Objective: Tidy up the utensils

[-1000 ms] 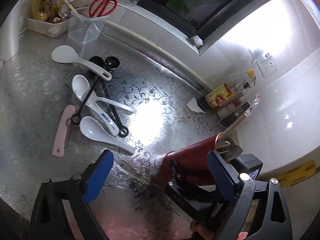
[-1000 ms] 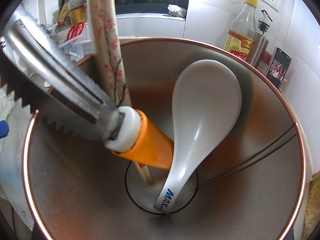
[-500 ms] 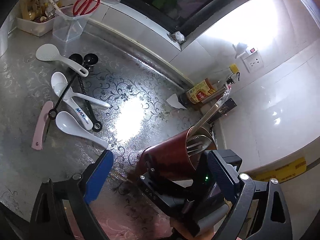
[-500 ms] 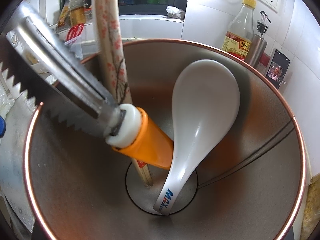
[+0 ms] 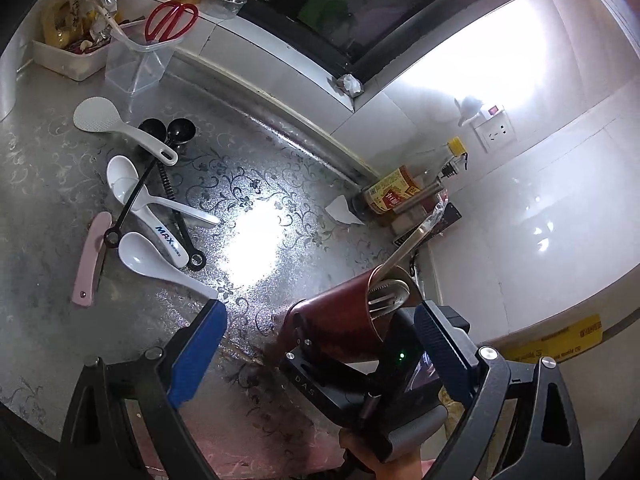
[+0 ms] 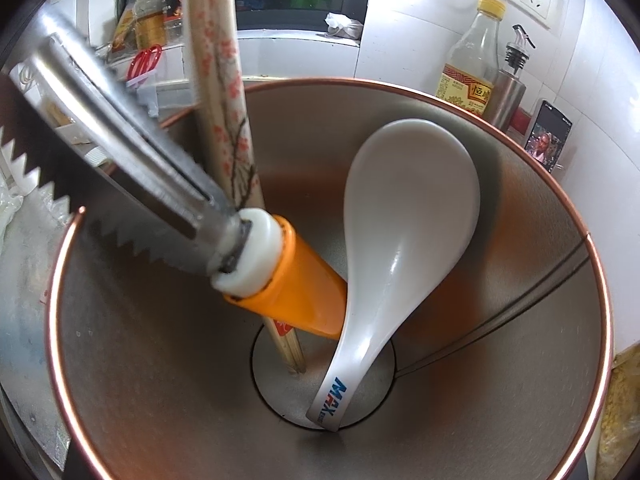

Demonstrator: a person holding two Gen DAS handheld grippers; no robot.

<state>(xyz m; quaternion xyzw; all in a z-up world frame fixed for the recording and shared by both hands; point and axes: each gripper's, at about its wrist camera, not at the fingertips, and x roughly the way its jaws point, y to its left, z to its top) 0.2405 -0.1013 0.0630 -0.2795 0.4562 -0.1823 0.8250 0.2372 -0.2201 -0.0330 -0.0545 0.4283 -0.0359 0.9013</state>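
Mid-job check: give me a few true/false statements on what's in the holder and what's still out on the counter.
1. A white spoon marked MAX stands handle-down in the utensil holder. True.
2. The holder has nothing else in it. False: an orange-handled serrated tool and chopsticks are in it too.
3. The left gripper has its jaws spread with nothing between the pads. True.
4. The red scissors lie flat among the spoons. False: they stand in a clear plastic container near the wall.
5. The counter has been cleared of spoons. False: white spoons, a rice paddle, black measuring spoons and a pink folding knife lie there.
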